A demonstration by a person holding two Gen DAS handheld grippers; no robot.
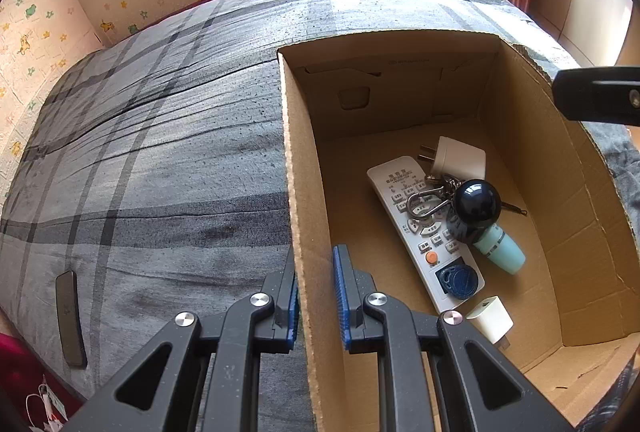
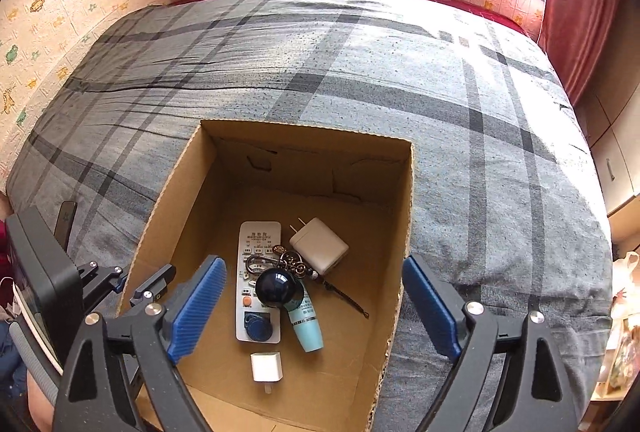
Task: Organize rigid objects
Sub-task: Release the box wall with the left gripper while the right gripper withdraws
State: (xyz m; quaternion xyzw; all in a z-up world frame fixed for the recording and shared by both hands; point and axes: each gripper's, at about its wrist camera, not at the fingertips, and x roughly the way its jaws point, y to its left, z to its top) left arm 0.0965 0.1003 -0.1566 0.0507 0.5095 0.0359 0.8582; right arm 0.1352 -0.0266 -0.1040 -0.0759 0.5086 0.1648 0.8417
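Observation:
An open cardboard box (image 1: 304, 192) (image 2: 406, 216) sits on the bed. Inside lie a white remote (image 1: 400, 192) (image 2: 256, 236), a white plug adapter (image 1: 460, 156) (image 2: 320, 244), a dark blue ball keychain (image 1: 476, 204) (image 2: 278, 286), a teal tube (image 1: 502, 248) (image 2: 306, 328), a blue key fob (image 1: 458, 280) (image 2: 256, 326) and a small white charger (image 1: 490, 320) (image 2: 266, 366). My left gripper (image 1: 316, 296) straddles the box's left wall, its jaws nearly closed on it. My right gripper (image 2: 316, 308) is open and empty above the box.
The bed has a grey plaid cover (image 1: 160, 152) (image 2: 400, 72). A dark phone (image 1: 70, 316) (image 2: 66, 218) lies on it left of the box. The right gripper's finger (image 1: 596, 98) shows at the left view's right edge. Walls and a window lie beyond.

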